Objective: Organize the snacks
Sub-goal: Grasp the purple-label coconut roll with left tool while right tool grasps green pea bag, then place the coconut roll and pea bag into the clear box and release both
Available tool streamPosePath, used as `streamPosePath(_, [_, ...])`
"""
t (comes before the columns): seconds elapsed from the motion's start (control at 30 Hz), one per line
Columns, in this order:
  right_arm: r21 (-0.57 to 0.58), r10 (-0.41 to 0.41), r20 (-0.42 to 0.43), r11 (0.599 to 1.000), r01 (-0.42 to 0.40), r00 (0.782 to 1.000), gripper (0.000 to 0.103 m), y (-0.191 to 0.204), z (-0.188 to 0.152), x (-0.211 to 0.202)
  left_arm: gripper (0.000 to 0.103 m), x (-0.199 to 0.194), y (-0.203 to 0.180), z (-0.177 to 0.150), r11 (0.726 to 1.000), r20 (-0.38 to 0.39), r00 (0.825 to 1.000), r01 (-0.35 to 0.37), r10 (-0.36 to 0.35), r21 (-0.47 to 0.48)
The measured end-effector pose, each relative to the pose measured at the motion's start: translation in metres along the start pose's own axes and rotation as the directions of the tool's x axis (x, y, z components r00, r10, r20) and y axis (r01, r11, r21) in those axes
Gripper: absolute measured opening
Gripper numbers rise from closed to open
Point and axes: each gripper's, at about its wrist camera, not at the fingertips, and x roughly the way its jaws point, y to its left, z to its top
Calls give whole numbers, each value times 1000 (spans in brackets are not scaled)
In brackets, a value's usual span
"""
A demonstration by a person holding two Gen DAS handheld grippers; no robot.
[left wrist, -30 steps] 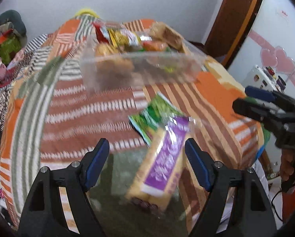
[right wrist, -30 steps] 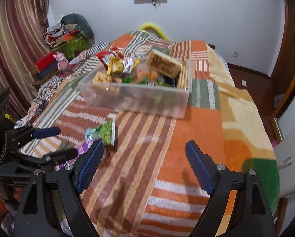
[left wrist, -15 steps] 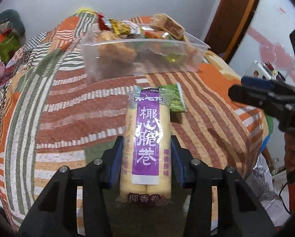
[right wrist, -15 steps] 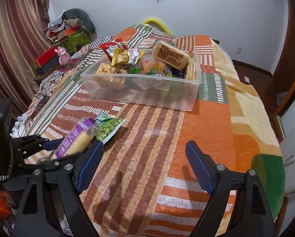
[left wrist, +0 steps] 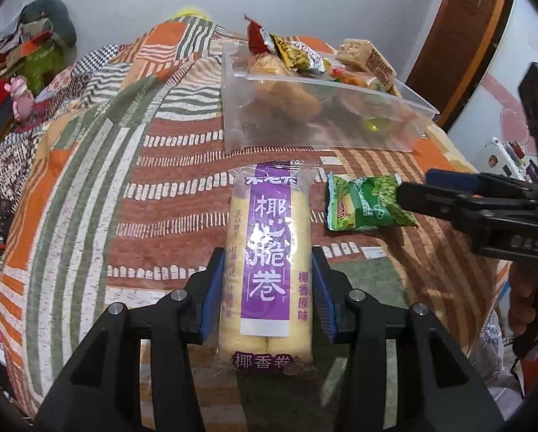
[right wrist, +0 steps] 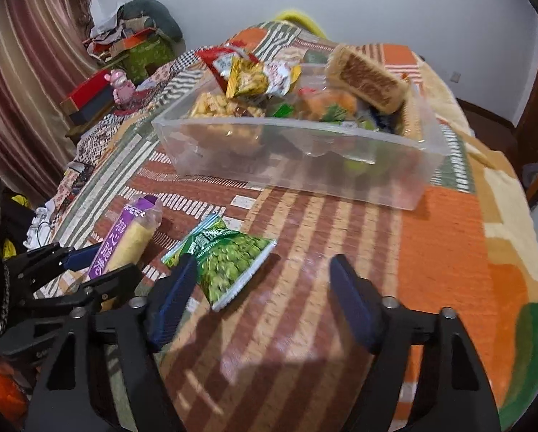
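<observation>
Gripping purple wafer-roll pack (left wrist: 269,270) between left jaws, upright

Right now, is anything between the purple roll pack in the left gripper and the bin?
Nothing visible. The left gripper is shut on the roll pack, and only bare blanket lies between it and the bin. The green pea bag sits off to its right, by the right gripper.
</observation>
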Motion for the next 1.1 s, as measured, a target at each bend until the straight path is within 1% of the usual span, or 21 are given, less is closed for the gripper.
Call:
streamPosePath(0.03, [7, 10, -14, 1000, -10, 1000, 60, 0, 0, 5, 45, 2, 0, 0, 1000, 0, 1000, 3, -3, -1])
streamPosePath(0.1, [27, 49, -35, 998, -48, 998, 59, 0, 0, 12, 45, 3, -2, 0, 1000, 7, 1000, -1, 1, 8])
streamPosePath(0.17, [26, 64, -44, 998, -63, 997, 54, 1, -1, 14, 45, 3, -3, 0, 1000, 11, 1000, -7, 6, 19])
streamPosePath(0.27, [1, 89, -49, 996, -89, 995, 42, 5, -2, 14, 45, 3, -5, 0, 999, 13, 1000, -14, 13, 31])
streamPosePath(0.3, [0, 112, -53, 994, -112, 992, 33, 5, -2, 14, 45, 3, -5, 1, 999, 14, 1000, -15, 14, 32])
streamPosePath(0.43, [-6, 113, -47, 994, -113, 993, 26, 5, -4, 11, 45, 0, -6, 4, 999, 22, 1000, -11, 11, 31])
streamPosePath(0.6, [10, 79, 0, 997, -79, 997, 23, -4, -3, -3, 45, -12, -14, 15, 998, 58, 998, -17, 13, 56])
streamPosePath(0.77, [18, 50, 58, 999, -52, 997, 23, -19, 1, -24, 45, -23, -26, 33, 997, 108, 994, -19, 10, 81])
streamPosePath(0.93, [25, -2, 132, 1000, -1, 991, 23, -36, 11, -48, 45, -27, -38, 58, 995, 145, 989, -1, -13, 97])
streamPosePath(1.1, [52, -39, 177, 998, 31, 983, 23, -49, 29, -56, 45, -22, -51, 86, 993, 174, 984, 2, -22, 119])
